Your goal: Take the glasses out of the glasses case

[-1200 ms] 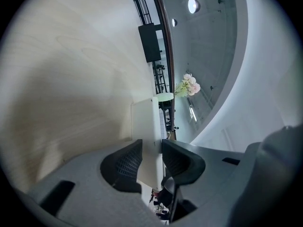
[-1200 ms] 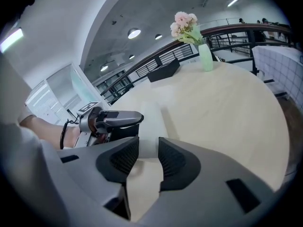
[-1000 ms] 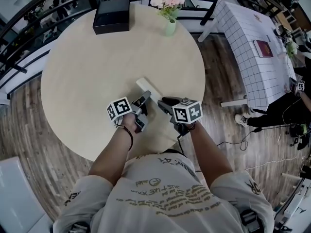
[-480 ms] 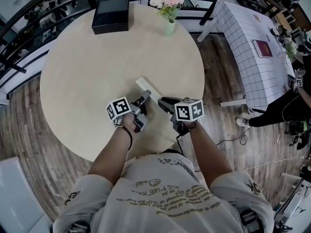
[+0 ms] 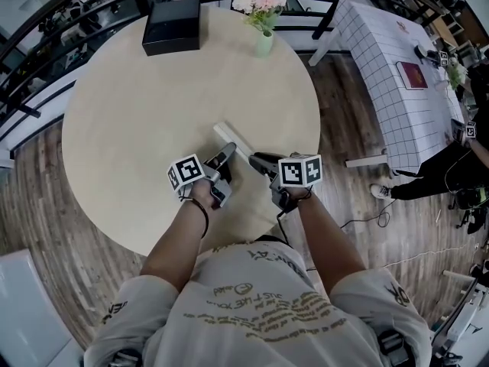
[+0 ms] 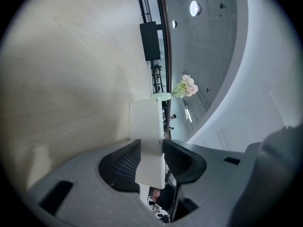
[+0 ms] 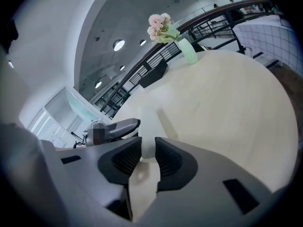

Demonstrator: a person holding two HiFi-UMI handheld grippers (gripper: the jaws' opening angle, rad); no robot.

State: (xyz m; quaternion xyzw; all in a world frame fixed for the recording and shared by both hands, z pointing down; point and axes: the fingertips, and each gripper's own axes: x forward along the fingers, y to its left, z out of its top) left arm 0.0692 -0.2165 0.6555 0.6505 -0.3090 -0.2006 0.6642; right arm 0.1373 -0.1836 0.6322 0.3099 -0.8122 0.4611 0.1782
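A white glasses case (image 5: pixel 229 138) lies shut on the round pale table (image 5: pixel 137 113), pointing away from me; no glasses show. My left gripper (image 5: pixel 227 156) is at the case's near end from the left. In the left gripper view the case (image 6: pixel 147 122) fills the gap between its pads (image 6: pixel 151 148); its jaws have just been opening wider, then closing a little. My right gripper (image 5: pixel 254 159) comes from the right. Its jaws have just been closing, and the case's near end (image 7: pixel 150 122) sits pinched between its pads (image 7: pixel 148 150).
A black box (image 5: pixel 172 25) and a green vase of pink flowers (image 5: pixel 263 40) stand at the table's far edge. To the right is a table with a grid-patterned cloth (image 5: pixel 390 75), and a person's legs (image 5: pixel 435 178) are on the wooden floor.
The right gripper's marker cube has rolled slightly. The case and the left gripper stay where they were.
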